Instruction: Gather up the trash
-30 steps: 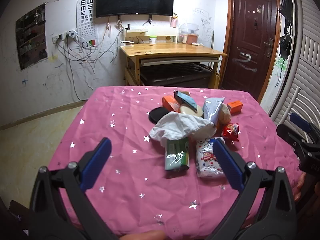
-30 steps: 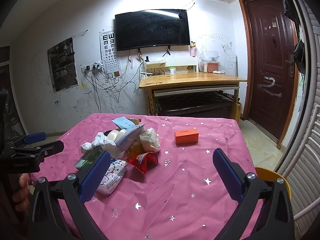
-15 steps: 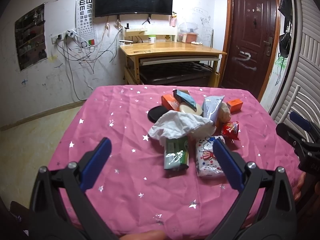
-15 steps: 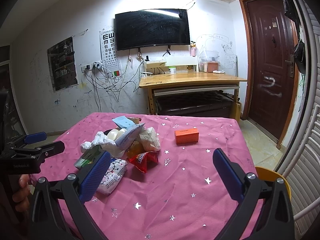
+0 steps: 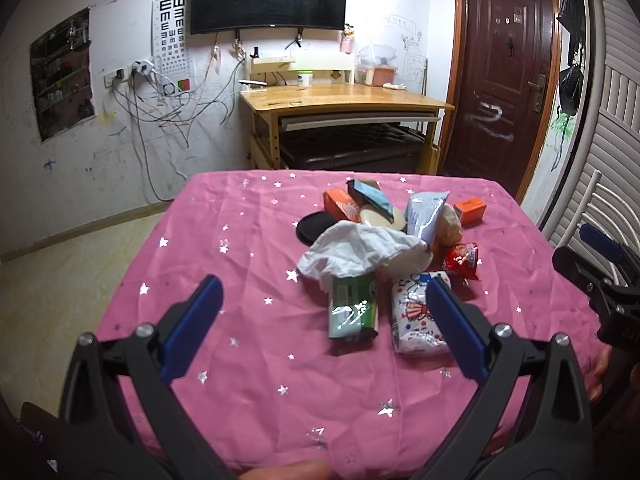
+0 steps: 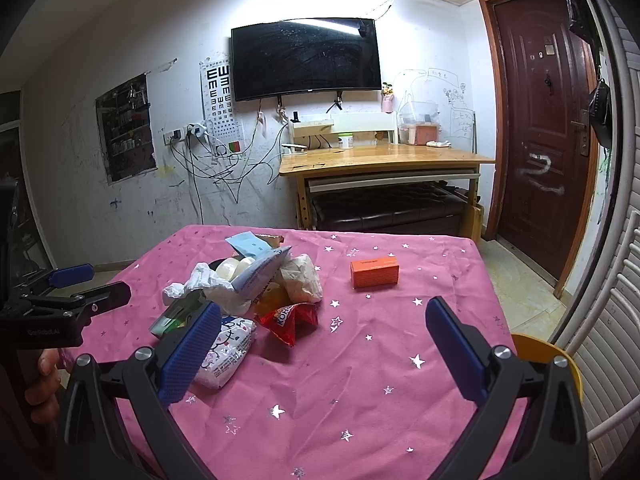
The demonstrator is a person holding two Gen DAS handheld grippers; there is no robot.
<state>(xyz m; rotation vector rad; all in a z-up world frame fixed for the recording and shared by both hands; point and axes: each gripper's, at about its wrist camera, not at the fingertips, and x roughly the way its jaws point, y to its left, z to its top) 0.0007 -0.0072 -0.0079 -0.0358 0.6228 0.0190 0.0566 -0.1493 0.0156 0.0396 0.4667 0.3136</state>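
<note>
A heap of trash lies mid-table on the pink starred cloth [image 5: 248, 288]: a crumpled white tissue [image 5: 360, 250], a green packet [image 5: 352, 310], a white cartoon tissue pack [image 5: 414, 316], a red snack bag [image 5: 462, 260], orange boxes [image 5: 472, 210] and a pale blue pouch [image 5: 424, 214]. My left gripper [image 5: 322, 320] hovers open over the near side, short of the heap. From the right, my right gripper [image 6: 322, 338] hangs open above bare cloth, with the red snack bag [image 6: 290, 320] and orange box [image 6: 375, 274] ahead of it.
A yellow bin rim [image 6: 536, 350] shows beyond the table's right edge. A white chair back [image 5: 580, 208] stands at the right. A wooden desk [image 5: 344, 100] and dark door [image 5: 504, 72] lie behind. A hand [image 6: 42, 380] holds the left gripper's handle.
The left wrist view has drifted very slightly, the heap sitting a touch lower-left. Both grippers stay open and nothing on the table has moved.
</note>
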